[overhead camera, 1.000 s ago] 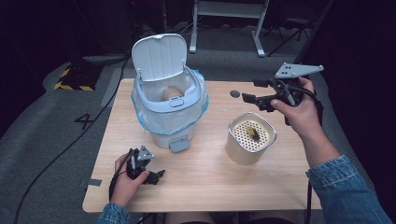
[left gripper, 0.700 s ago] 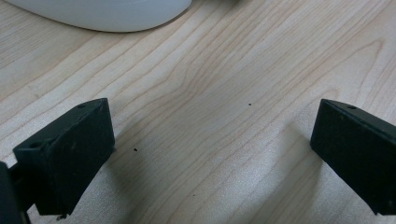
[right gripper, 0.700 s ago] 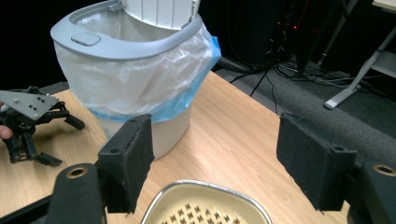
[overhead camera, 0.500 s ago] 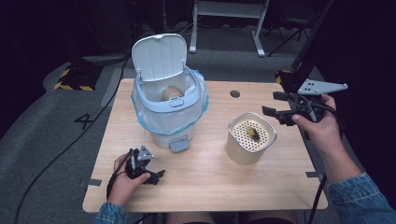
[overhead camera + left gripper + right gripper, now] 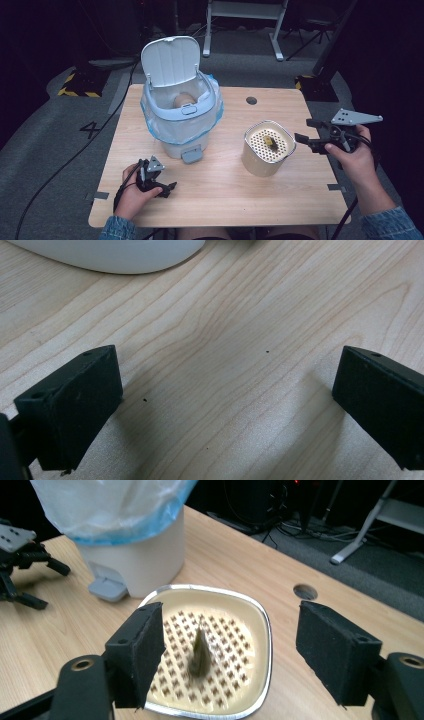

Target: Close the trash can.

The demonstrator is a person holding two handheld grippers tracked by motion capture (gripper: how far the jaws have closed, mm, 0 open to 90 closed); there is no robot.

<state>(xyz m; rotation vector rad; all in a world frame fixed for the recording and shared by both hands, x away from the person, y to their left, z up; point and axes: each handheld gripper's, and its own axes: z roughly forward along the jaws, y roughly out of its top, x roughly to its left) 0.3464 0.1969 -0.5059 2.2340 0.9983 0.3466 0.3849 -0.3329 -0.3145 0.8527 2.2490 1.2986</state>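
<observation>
The wooden worktop (image 5: 220, 195) carries everything here, its pale grain running lengthwise and a small round hole (image 5: 251, 100) near its far edge. On the grey floor beside its left edge a pale "4" (image 5: 90, 130) is the one piece of writing that reads. The largest thing on the worktop is a white pedal bin (image 5: 180, 120) at the far left, lined with a clear bag edged in blue, its lid (image 5: 170, 60) standing upright and open and a grey pedal (image 5: 191, 155) at its foot toward the person; something rounded and tan lies inside, too unclear to name. To the right of the bin and apart from it stands the cream container (image 5: 266, 148), squarish with rounded corners and a bright metal rim, topped by a cream insert pierced with a grid of small holes. A small dark olive scrap (image 5: 268, 141) stands on end on that insert, near its middle; in the right gripper view it looks thin, pointed and slightly blurred. The right gripper (image 5: 309, 132) hangs just right of the container at rim height, its jaws spread with nothing between them and framing the container in its own view. The left gripper (image 5: 167, 180) rests on the worktop near the front left corner, jaws wide apart over bare wood.
</observation>
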